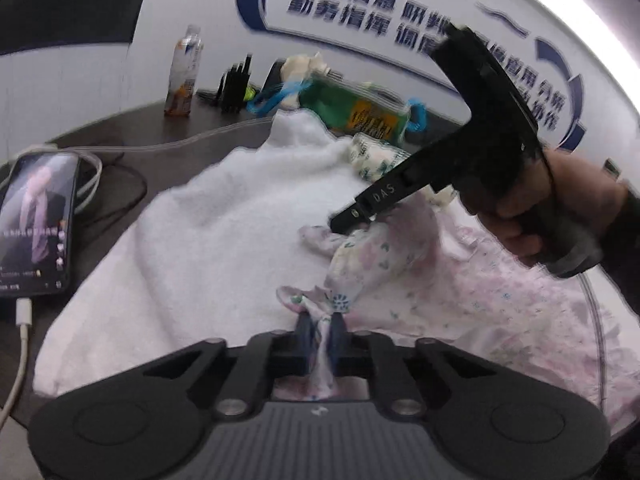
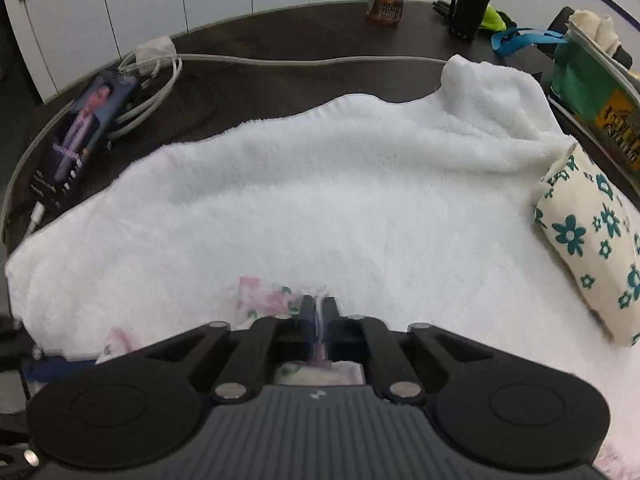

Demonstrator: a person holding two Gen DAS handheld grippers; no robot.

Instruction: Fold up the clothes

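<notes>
A pink floral garment lies on a white towel spread over the dark table. My left gripper is shut on a bunched edge of the garment and holds it just above the towel. My right gripper, held by a hand, shows at the right of the left wrist view, shut on another part of the same garment. In the right wrist view the right gripper pinches thin pink floral cloth over the towel.
A folded cream cloth with teal flowers lies on the towel's right side. A phone with cables lies at the left. A drink bottle, black items and a green bag stand along the table's back.
</notes>
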